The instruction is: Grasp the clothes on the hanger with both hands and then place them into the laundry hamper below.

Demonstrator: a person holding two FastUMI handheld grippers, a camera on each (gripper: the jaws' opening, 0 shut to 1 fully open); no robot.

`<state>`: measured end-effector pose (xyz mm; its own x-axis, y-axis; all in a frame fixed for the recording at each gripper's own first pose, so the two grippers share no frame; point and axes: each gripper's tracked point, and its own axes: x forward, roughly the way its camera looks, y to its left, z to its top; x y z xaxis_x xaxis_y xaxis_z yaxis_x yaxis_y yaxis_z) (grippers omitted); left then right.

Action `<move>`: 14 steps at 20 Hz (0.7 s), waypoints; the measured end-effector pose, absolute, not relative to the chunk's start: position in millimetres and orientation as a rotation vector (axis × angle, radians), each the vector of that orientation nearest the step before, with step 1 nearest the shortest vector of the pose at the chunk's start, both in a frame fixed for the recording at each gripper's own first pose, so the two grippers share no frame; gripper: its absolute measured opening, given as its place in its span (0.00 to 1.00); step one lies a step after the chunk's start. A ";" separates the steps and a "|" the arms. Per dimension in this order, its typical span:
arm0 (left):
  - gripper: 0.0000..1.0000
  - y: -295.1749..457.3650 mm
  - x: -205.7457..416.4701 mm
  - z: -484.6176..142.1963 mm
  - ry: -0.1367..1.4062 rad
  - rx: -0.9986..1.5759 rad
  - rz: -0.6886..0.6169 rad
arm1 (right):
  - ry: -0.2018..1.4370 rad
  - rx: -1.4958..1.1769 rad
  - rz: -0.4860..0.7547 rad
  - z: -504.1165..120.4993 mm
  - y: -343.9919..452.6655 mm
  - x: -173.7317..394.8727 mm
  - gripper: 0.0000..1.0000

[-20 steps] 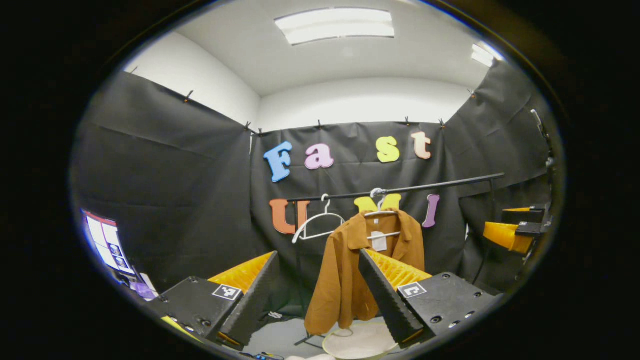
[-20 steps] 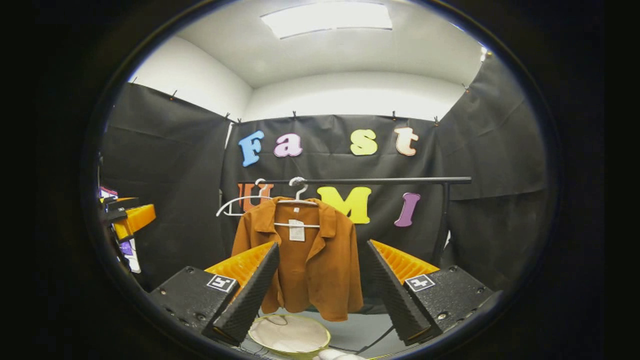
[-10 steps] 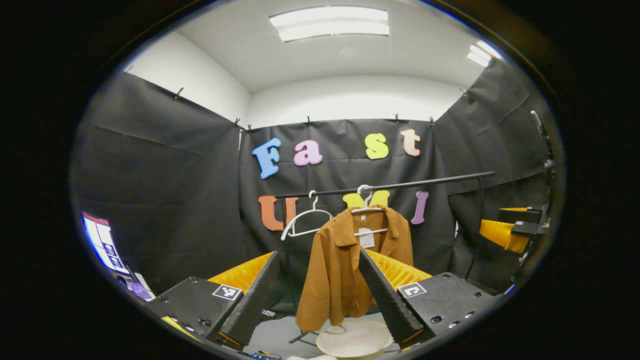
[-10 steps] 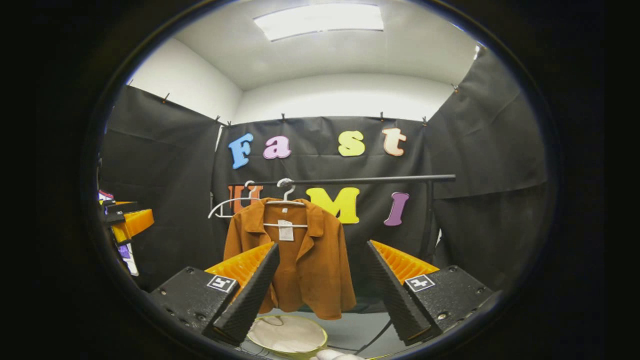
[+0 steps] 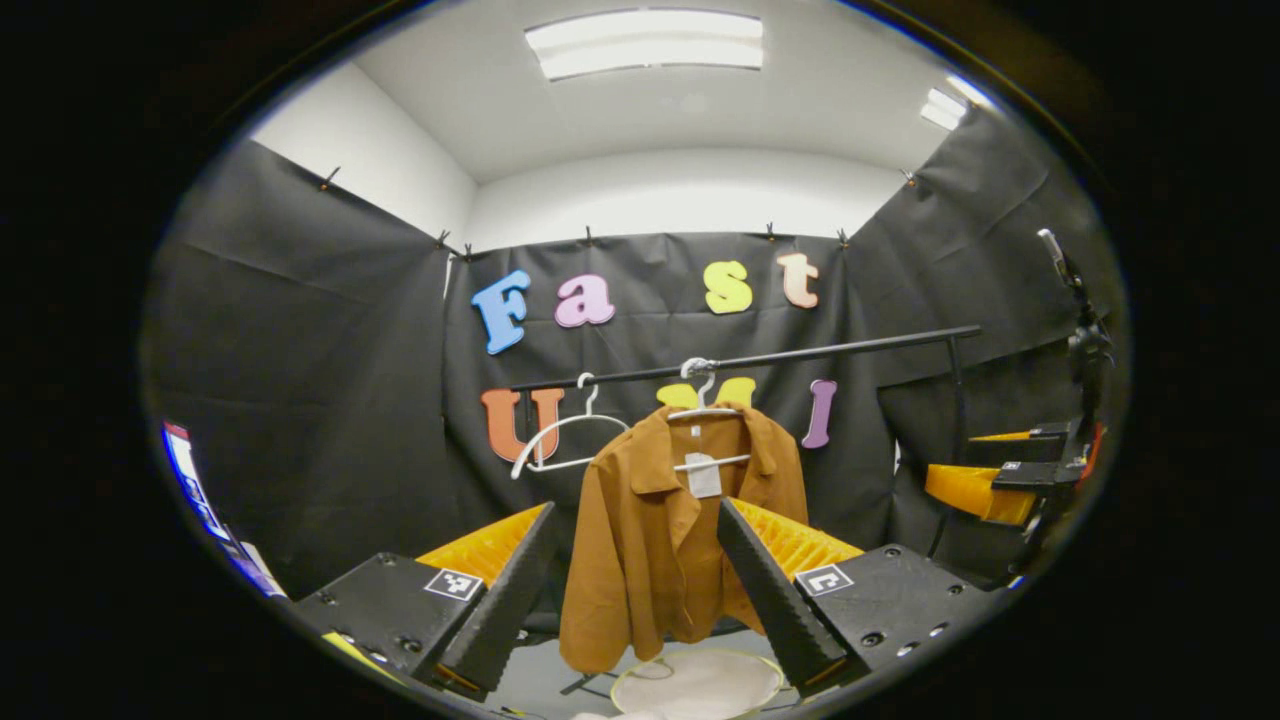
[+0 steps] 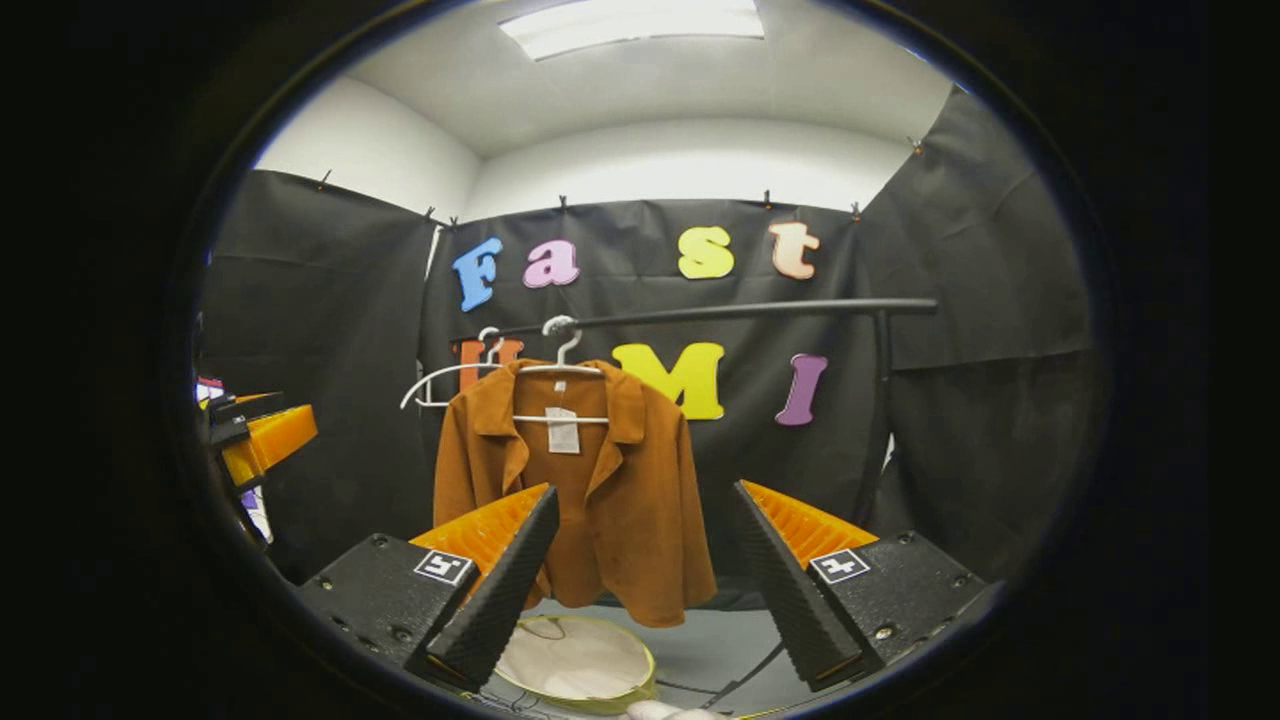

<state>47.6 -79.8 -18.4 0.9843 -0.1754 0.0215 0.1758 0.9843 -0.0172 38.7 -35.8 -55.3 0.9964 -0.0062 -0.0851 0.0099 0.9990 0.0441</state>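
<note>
Now, against the frame a second ago, the brown jacket (image 5: pixel 665 540) sits further toward 9 o'clock in the left gripper view, and the white-lined hamper (image 5: pixel 697 682) beneath it has slid the same way. In the right gripper view the jacket (image 6: pixel 590 490) and the black rail (image 6: pixel 720 312) stand higher than before, with the hamper (image 6: pixel 575 665) at 6 o'clock, just under the hem.

The jacket hangs open-fronted on a white hanger (image 5: pixel 708 412) hooked over the rail (image 5: pixel 745 358) — collar spread, a white tag at the neck, sleeves falling straight, hem clear of the hamper's rim. An empty white hanger (image 5: pixel 565 432) hangs beside it, toward 9 o'clock on the rail.

The left gripper (image 5: pixel 635 585) holds its jaws wide with nothing between them; the jacket shows in the gap, well beyond the fingertips. The right gripper (image 6: pixel 640 580) is likewise spread wide and empty — also short of the cloth. The right gripper also shows at 3 o'clock in the left gripper view (image 5: pixel 985 485), and the left gripper at 9 o'clock in the right gripper view (image 6: pixel 255 440).
</note>
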 end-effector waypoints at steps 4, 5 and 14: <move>0.99 -120.1 89.1 -42.4 0.015 -0.025 -0.219 | 0.119 0.052 0.039 -77.7 -41.8 96.4 1.00; 0.99 -129.1 100.7 -46.9 0.030 -0.044 -0.223 | 0.126 0.052 0.052 -83.8 -42.9 111.2 1.00; 0.99 -173.6 227.3 -95.4 0.103 -0.019 -0.130 | 0.192 0.071 0.191 -119.6 -42.5 255.4 1.00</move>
<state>227.3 -173.6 -95.4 0.9863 -0.1303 -0.1016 0.1284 0.9914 -0.0252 255.4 -42.5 -119.6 0.9636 0.1948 -0.1832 -0.1813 0.9795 0.0880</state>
